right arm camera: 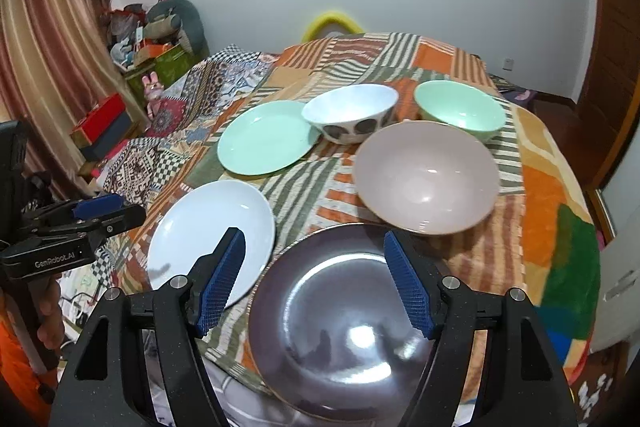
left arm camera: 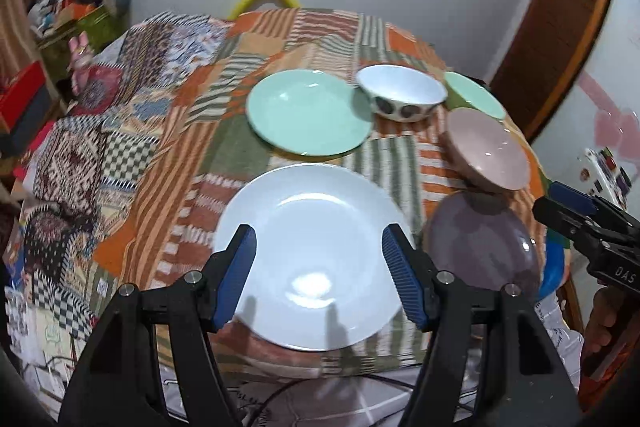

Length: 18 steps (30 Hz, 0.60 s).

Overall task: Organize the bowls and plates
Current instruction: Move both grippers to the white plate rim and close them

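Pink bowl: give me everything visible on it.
The dusty-pink round bowl, glossy like glazed ceramic, stands upright and empty on the patchwork striped cloth, with light glints inside. A thin darker line edges its rim. In the right wrist view its near rim overlaps the far edge of the dark purple glossy plate; whether they touch cannot be told. The mint-green bowl and white bowl with dark spots stand behind it. No gripper touches it.
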### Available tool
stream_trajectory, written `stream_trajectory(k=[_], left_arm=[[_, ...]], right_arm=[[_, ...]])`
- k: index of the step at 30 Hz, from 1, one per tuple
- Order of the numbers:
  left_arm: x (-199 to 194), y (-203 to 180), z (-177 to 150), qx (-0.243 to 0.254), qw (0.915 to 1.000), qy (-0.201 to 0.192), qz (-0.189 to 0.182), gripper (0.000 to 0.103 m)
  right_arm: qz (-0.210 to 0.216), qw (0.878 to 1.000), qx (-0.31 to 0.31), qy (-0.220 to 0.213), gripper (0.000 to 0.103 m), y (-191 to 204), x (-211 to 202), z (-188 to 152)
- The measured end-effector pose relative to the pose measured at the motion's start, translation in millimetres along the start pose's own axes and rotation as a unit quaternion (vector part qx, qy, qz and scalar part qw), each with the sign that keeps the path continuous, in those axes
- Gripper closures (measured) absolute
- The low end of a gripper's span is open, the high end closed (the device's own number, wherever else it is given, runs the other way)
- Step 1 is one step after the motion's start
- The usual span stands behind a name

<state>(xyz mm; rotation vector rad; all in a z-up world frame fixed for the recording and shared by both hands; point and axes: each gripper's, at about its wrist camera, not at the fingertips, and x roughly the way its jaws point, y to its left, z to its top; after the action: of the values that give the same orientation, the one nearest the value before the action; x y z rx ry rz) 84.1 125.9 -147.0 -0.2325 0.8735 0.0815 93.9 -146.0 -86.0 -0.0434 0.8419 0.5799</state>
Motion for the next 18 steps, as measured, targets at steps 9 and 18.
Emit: stream_trajectory(k=[9,18], left_arm=[[22,40,-18,-0.035,0.9988,0.025,0.023,0.038],[43,68,-32,-0.064,0.9968,0.047,0.013,0.038]], right_arm=[[0.012,0.999,-0.03,0.032,0.034,27,35,5],[0.024,0.996,-0.045,0.076,0.034,42,77,4]])
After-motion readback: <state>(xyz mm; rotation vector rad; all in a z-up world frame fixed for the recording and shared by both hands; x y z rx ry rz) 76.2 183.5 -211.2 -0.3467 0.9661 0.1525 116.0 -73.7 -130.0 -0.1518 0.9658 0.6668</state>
